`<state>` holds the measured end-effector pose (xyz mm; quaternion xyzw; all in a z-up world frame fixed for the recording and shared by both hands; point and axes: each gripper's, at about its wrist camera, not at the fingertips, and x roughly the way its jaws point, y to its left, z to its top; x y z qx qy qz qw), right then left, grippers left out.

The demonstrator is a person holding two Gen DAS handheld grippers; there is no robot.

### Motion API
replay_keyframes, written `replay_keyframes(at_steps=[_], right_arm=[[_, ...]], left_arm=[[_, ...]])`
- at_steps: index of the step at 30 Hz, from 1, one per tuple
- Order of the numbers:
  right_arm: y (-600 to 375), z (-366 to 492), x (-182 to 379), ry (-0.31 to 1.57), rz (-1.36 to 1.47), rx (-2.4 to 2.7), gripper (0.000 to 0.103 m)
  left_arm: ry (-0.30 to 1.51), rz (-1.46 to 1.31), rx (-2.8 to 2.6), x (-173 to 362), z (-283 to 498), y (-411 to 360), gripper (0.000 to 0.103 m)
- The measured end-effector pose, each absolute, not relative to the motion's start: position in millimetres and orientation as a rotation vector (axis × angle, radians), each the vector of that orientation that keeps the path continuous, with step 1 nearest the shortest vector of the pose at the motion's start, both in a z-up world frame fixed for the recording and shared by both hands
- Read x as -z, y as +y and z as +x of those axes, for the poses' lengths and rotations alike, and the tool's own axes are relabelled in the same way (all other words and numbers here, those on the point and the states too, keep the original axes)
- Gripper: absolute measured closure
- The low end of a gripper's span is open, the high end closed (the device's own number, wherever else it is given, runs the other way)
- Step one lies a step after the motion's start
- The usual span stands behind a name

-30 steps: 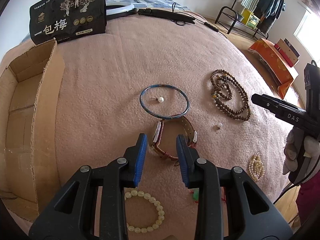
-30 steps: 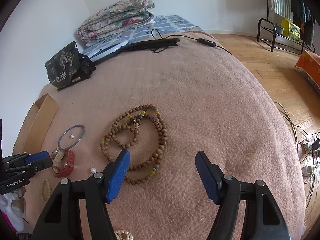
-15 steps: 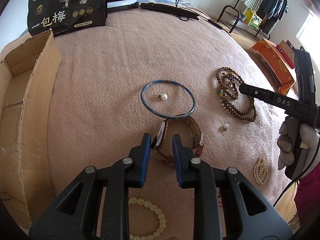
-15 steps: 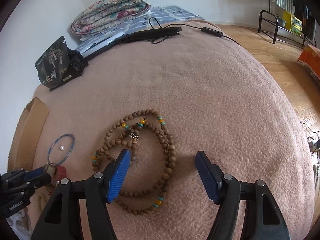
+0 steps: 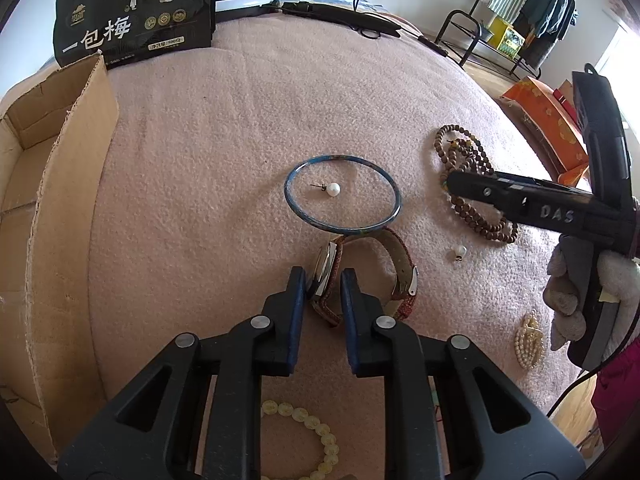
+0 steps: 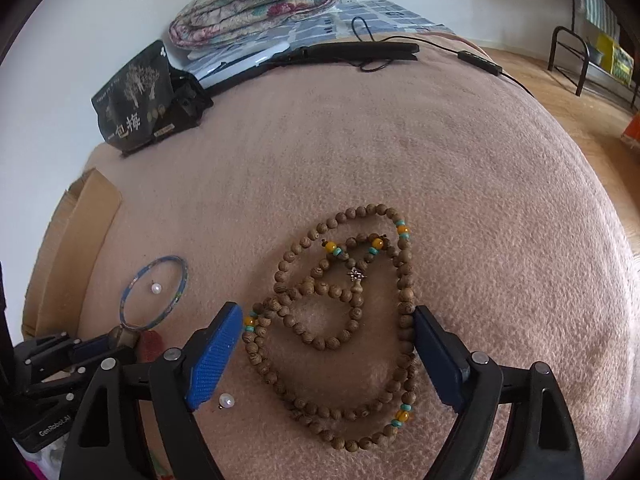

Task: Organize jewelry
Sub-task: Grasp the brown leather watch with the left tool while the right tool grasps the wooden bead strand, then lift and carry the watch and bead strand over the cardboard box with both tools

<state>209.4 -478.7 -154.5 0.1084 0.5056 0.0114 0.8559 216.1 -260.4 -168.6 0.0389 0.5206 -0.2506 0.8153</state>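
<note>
**Two grabs lined up, and both could slip**

Left wrist view first: the left gripper (image 5: 322, 292) has its fingers narrowed around the case of the watch (image 5: 360, 276), which stands on edge on the pink blanket (image 5: 200, 160). Whether the pads are actually biting, I cannot tell; a sliver of gap seems to remain. Just beyond the watch lies the blue bangle (image 5: 342, 195), its rim touching the strap, with a pearl earring (image 5: 332, 189) inside the ring. That is the danger: lift the watch and the strap may drag the bangle and roll the pearl away. The case is smooth metal too, so a shallow pinch could let it twist out. The cardboard box (image 5: 60, 208) waits well to the left of the watch.

Right wrist view now: the right gripper (image 6: 326, 354) is spread wide, fingers straddling the wooden bead necklace (image 6: 348, 312), coiled in loose loops. Close here and only one strand may get caught, leaving the rest to trail. A second pearl earring (image 6: 227, 401) sits just beside the necklace, ripe for a knock.
</note>
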Motion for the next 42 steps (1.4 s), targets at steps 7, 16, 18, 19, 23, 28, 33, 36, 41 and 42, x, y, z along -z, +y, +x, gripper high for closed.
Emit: replay_keyframes(at_steps=[7, 16, 18, 19, 23, 28, 33, 36, 41, 42], right_arm=[[-459, 214, 159, 1.103, 0.029, 0.021, 0.035], [-486, 201, 153, 1.069, 0.113, 0.038, 0.092], [-490, 197, 151, 1.060, 0.135, 0.040, 0.092], [-492, 195, 150, 1.054, 0.146, 0.041, 0.092], [-500, 185, 140, 1.023, 0.186, 0.044, 0.092], [-506, 171, 117, 0.970, 0.205, 0.046, 0.093], [-505, 158, 88, 0.918, 0.192, 0.040, 0.093], [-502, 152, 74, 0.894, 0.180, 0.038, 0.093], [-497, 140, 50, 0.855, 0.177, 0.028, 0.093], [-495, 138, 43, 0.845, 0.176, 0.022, 0.093]], left_arm=[[1.106, 0.092, 0.533, 168, 216, -260, 0.090], [1.090, 0.090, 0.529, 164, 212, -258, 0.091], [1.087, 0.095, 0.534, 161, 211, -257, 0.091], [1.084, 0.100, 0.536, 160, 209, -257, 0.091], [1.068, 0.104, 0.546, 152, 205, -255, 0.091], [1.040, 0.085, 0.556, 137, 199, -250, 0.091], [1.010, 0.071, 0.552, 120, 193, -243, 0.091], [0.994, 0.067, 0.544, 111, 189, -236, 0.091], [0.964, 0.045, 0.532, 94, 181, -221, 0.091], [0.958, 0.039, 0.530, 91, 180, -217, 0.091]])
